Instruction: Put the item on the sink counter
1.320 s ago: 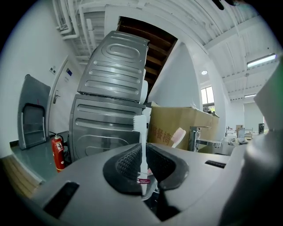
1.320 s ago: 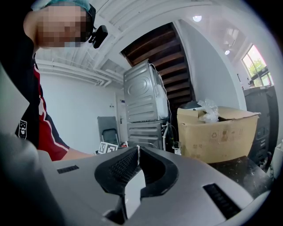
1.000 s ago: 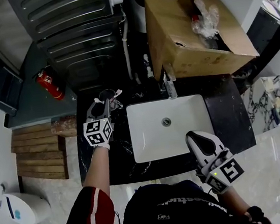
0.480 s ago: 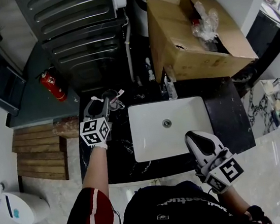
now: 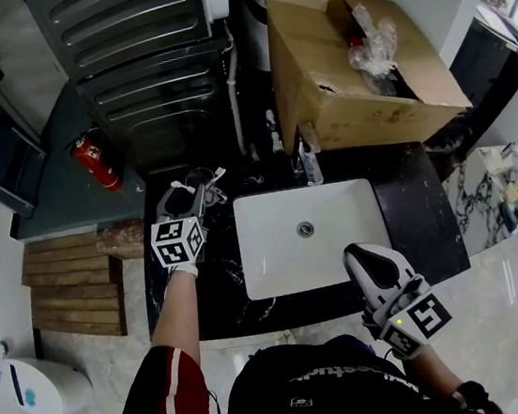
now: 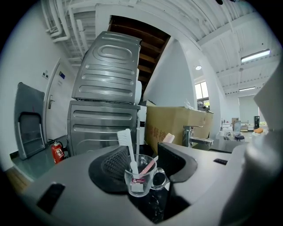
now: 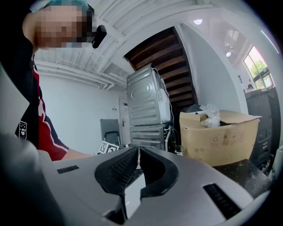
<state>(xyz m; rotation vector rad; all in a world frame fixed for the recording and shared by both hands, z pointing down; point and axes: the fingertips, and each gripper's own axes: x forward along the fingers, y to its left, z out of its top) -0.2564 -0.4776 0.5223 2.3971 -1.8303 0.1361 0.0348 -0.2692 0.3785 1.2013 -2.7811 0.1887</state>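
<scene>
Grey left tool (image 5: 191,190) level, just-opened round cup (image 6: 140,177)

A washroom corner.
White sink (image 5: 274,247) in a black desk (image 5: 414,219), tap (image 5: 308,163) behind it, toothbrush cup (image 6: 140,175) at its left, grey appliances (image 5: 141,65) stacked beyond.

Straight ahead of the left gripper (image 5: 190,189) there's a stack of grey metal appliances (image 5: 141,65), with a red fire extinguisher (image 5: 95,161) off to its left and a big cardboard box (image 5: 355,75) to its right. White walls (image 6: 174,75), strip light (image 6: 255,56) overhead.
</scene>
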